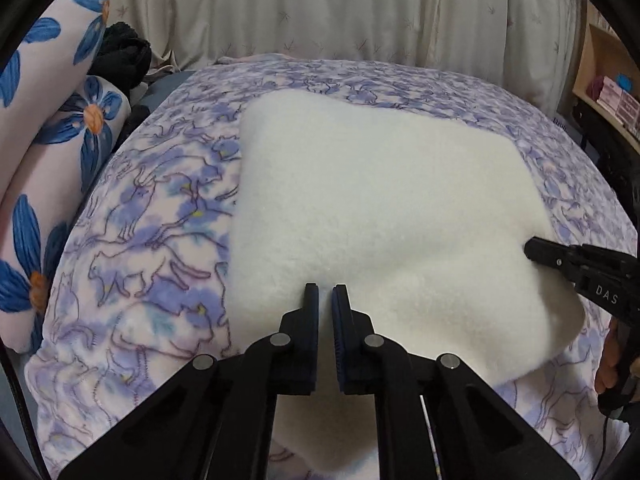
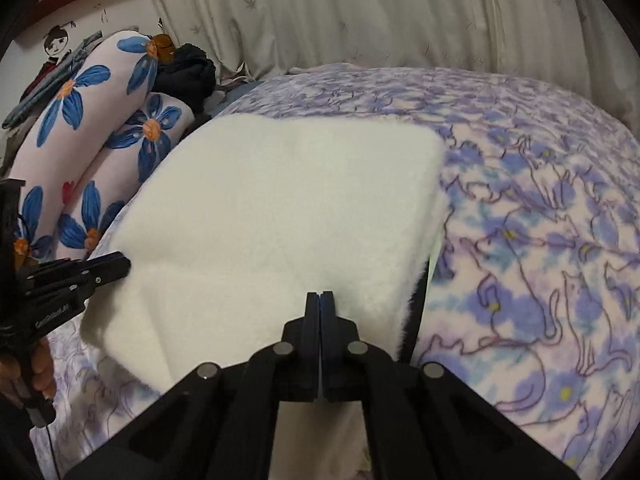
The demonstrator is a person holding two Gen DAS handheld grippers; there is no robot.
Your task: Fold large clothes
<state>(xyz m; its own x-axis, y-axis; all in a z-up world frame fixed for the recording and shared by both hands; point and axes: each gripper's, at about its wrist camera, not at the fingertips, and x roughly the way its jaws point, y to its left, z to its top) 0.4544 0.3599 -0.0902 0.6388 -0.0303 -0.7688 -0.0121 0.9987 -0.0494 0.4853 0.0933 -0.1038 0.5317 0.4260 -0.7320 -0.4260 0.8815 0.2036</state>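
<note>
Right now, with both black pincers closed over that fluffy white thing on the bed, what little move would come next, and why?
Probably lift both together and carry the near edge toward the far edge. The white fleece garment lies as a flat rectangle on the cat-print blanket, and the left gripper and right gripper are both shut at its near edge. Whether either pinches cloth is unclear.

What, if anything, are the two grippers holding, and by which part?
Cannot be told: left gripper and right gripper are shut over the white fleece; no pinched fabric shows.
</note>
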